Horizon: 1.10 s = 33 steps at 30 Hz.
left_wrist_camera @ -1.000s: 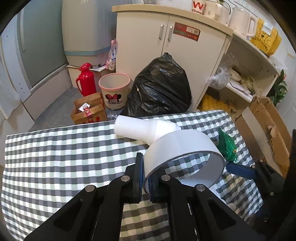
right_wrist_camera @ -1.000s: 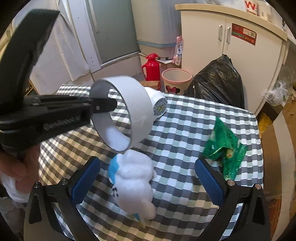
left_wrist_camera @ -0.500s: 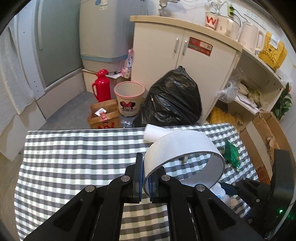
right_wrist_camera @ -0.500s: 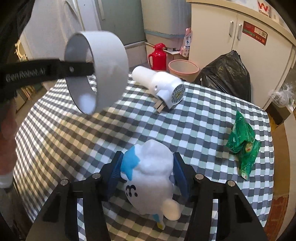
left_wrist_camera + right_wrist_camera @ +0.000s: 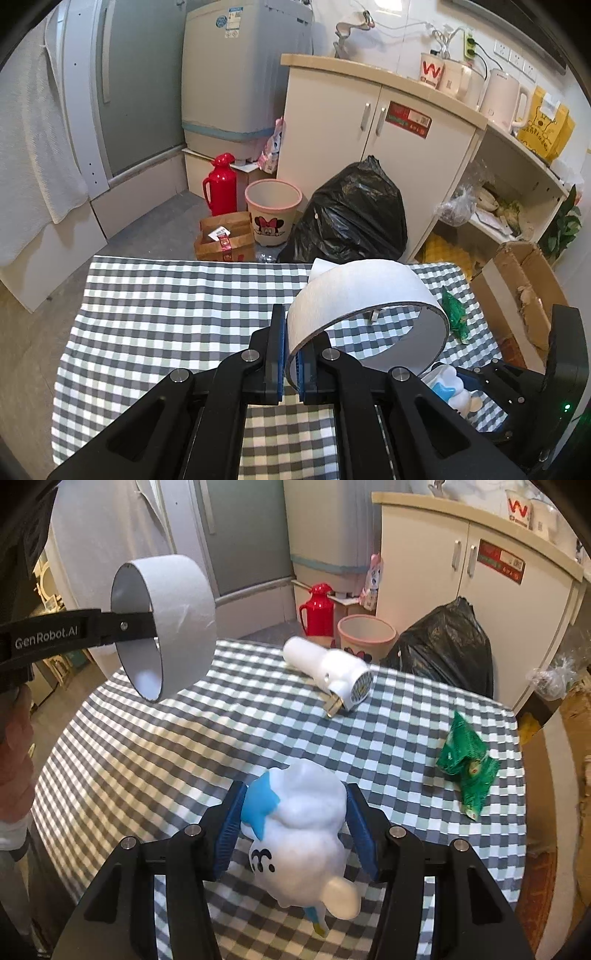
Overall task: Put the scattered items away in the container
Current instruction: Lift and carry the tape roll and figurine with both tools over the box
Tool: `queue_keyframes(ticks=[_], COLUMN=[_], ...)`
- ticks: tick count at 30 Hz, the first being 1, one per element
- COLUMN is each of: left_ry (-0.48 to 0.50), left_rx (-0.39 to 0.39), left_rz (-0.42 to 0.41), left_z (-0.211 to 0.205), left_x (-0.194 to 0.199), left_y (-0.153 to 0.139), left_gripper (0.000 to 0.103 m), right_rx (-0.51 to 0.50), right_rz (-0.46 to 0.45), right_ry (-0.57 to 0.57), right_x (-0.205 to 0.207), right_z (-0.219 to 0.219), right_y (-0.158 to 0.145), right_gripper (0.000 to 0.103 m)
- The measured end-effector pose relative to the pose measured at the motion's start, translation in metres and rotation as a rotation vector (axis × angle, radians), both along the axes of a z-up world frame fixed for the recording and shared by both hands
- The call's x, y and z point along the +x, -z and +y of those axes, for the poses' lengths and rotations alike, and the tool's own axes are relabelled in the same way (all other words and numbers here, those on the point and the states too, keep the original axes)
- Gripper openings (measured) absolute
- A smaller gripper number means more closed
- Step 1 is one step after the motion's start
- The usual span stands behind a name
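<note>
My left gripper (image 5: pixel 291 354) is shut on the wall of a wide white tape ring (image 5: pixel 365 291), held above the checked tablecloth (image 5: pixel 166 314); the same tape ring (image 5: pixel 173 620) hangs at upper left in the right wrist view. My right gripper (image 5: pixel 293 830) is shut on a white plush toy with a blue star (image 5: pixel 299 830), lifted just off the cloth. A white plug-in device (image 5: pixel 328 668) lies at the table's far side. A crumpled green packet (image 5: pixel 467 768) rests near the right edge. No container on the table shows.
Beyond the table stand a black rubbish bag (image 5: pixel 351 218), a pink-rimmed bin (image 5: pixel 272 210), a red flask (image 5: pixel 221 184), a paper bag (image 5: pixel 225 240) and a white cabinet (image 5: pixel 376 125). An open cardboard box (image 5: pixel 517 284) sits right of the table.
My right gripper has shut on the plush toy and raised it. My left gripper has carried the tape ring up and to the left, away from the white device.
</note>
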<state>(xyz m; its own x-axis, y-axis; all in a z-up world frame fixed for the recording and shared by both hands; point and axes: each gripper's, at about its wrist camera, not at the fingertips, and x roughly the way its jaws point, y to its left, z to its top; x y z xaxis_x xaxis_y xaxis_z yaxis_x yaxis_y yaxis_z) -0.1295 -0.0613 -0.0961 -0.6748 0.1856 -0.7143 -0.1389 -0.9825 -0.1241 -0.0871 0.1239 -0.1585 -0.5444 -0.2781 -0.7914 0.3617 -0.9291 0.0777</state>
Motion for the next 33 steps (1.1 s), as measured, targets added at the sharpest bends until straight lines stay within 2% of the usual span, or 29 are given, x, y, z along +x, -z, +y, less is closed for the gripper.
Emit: queue_keyframes(ticks=[20,33], left_ry=[-0.082,-0.100], left_rx=[-0.053,-0.058], left_rz=[0.179,0.233], left_z=[-0.017,-0.015], left_x=[0.072,0.112], left_y=[-0.066,-0.090], left_gripper=[0.005,0.005], right_rx=[-0.056,-0.077], right_rz=[0.216,0.329], right_ry=[0.037,0.049], right_x=[0.053,0.092], right_z=[-0.002,0.006], right_y=[-0.086,-0.125], right_gripper=[0.054,0.053])
